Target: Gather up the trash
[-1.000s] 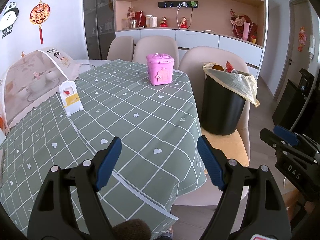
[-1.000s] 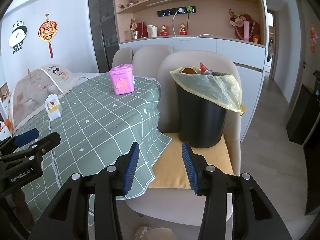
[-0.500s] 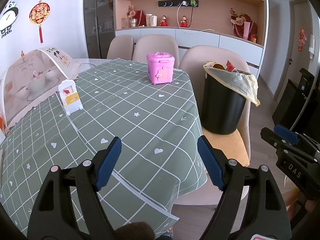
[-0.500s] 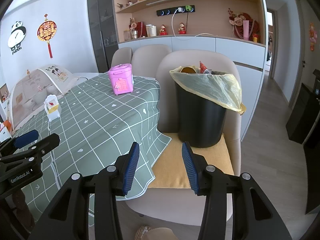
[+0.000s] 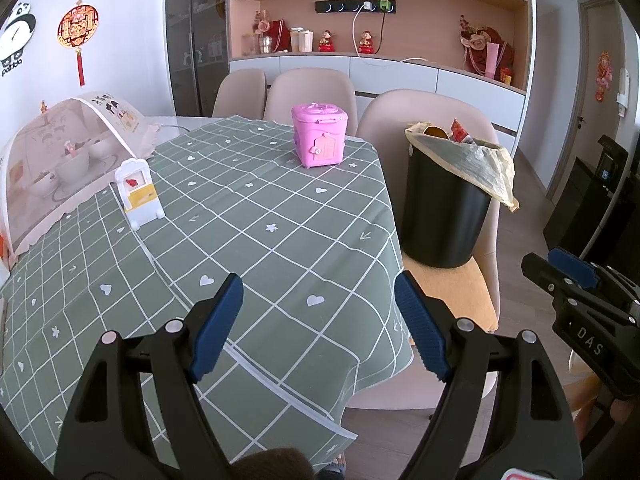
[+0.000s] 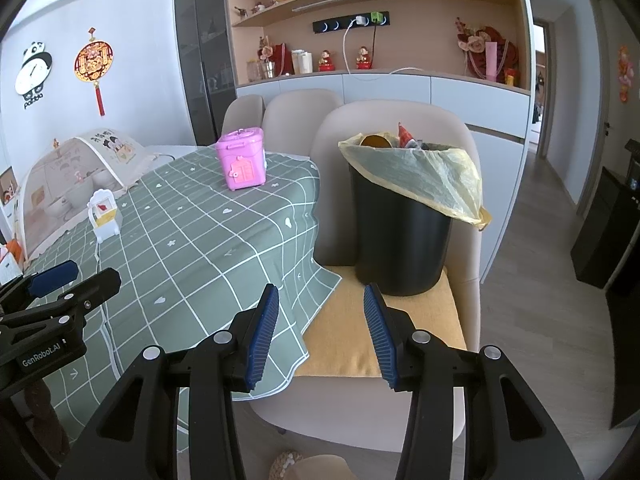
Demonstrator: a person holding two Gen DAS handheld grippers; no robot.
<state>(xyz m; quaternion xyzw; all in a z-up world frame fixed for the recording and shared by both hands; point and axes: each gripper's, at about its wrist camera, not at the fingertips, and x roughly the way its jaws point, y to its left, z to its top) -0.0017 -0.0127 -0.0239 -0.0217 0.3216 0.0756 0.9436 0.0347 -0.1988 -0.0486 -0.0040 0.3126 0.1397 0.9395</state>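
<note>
A black trash bin (image 5: 444,208) (image 6: 400,240) lined with a yellowish bag stands on a chair's orange cushion (image 6: 360,332), with wrappers poking out of its top. My left gripper (image 5: 320,320) hovers open over the near edge of the green checked tablecloth (image 5: 260,232), nothing between its blue pads. My right gripper (image 6: 322,332) is open above the cushion, just in front of the bin, and holds nothing. Each gripper shows at the edge of the other's view: the right gripper (image 5: 576,276), the left gripper (image 6: 60,280). No loose trash is visible on the table.
On the tablecloth stand a pink toy box (image 5: 320,140) (image 6: 242,164) and a small white and yellow toy (image 5: 138,192). A mesh food cover (image 5: 64,152) over dishes sits at the left. Beige chairs (image 5: 308,92) ring the table; shelves line the back wall.
</note>
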